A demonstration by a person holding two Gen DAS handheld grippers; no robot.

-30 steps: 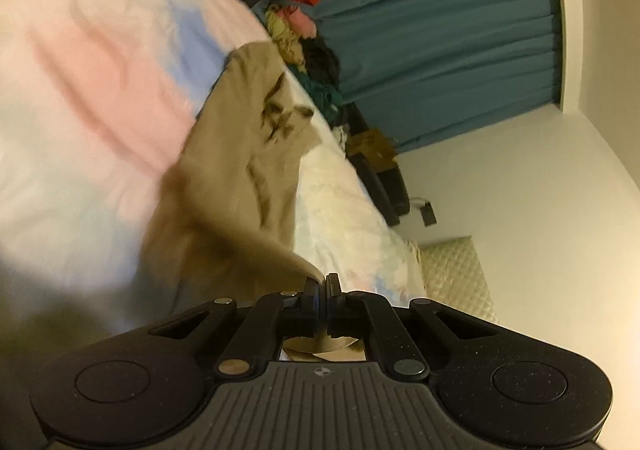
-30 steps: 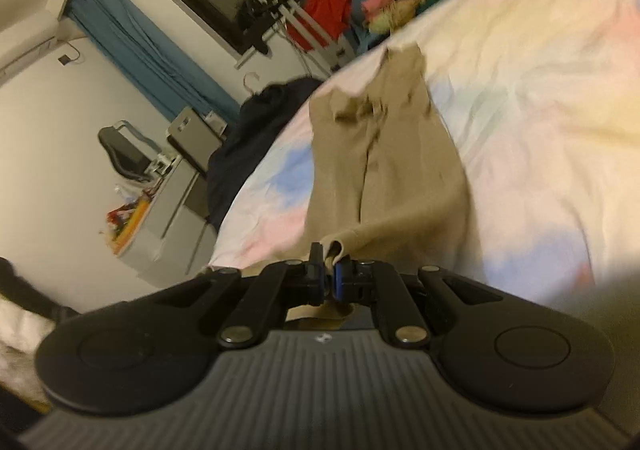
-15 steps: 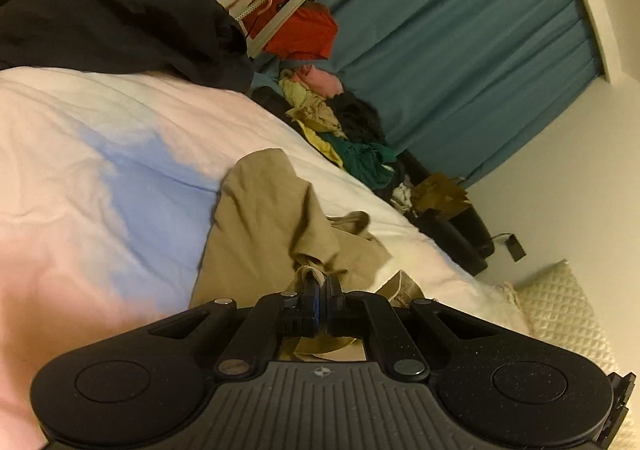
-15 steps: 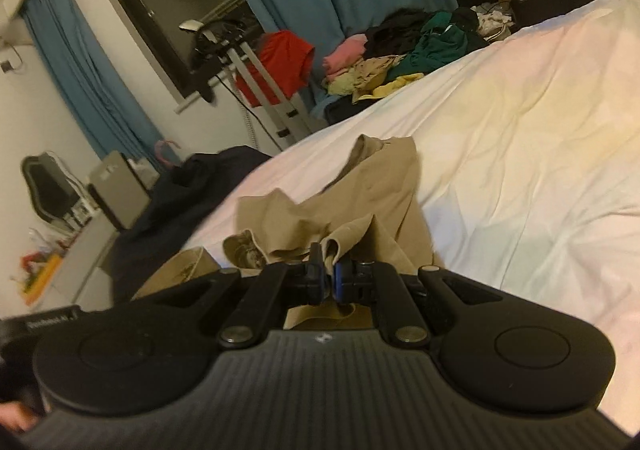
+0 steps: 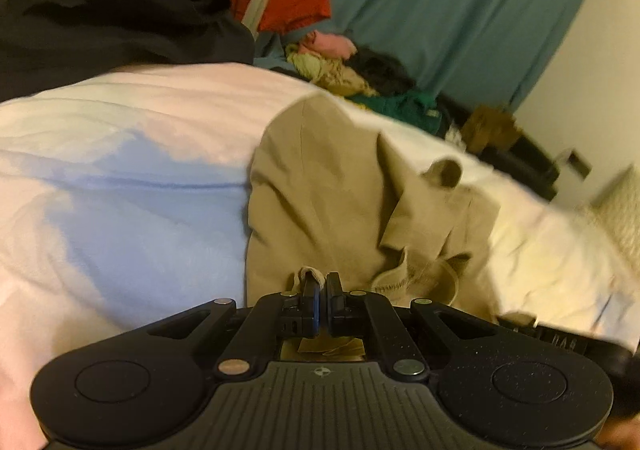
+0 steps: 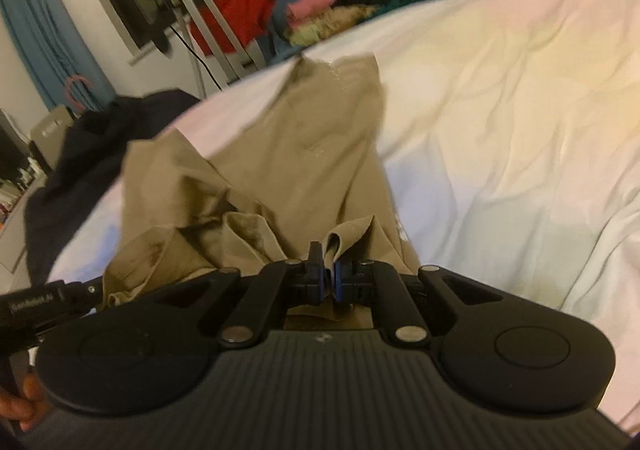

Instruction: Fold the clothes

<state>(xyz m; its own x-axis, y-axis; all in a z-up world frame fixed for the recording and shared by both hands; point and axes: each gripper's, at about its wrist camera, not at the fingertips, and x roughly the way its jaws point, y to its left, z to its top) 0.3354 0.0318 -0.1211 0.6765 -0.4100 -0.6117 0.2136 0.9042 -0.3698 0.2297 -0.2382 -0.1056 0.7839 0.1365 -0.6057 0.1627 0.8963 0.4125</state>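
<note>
Here, khaki trousers edge-pinched between both hand-held grippers, open bedsheet alongside.

White lettering on the left hand-held gripper — too blurred to read.

**A lived-in bedroom at home**

A wide bed with a rumpled pastel sheet fills both views. Behind it hang long teal pleated curtains, a loose heap of mixed-colour clothes and a red garment on a metal rack.

Matt tan cloth garment; crinkled cotton bedsheet.
</note>
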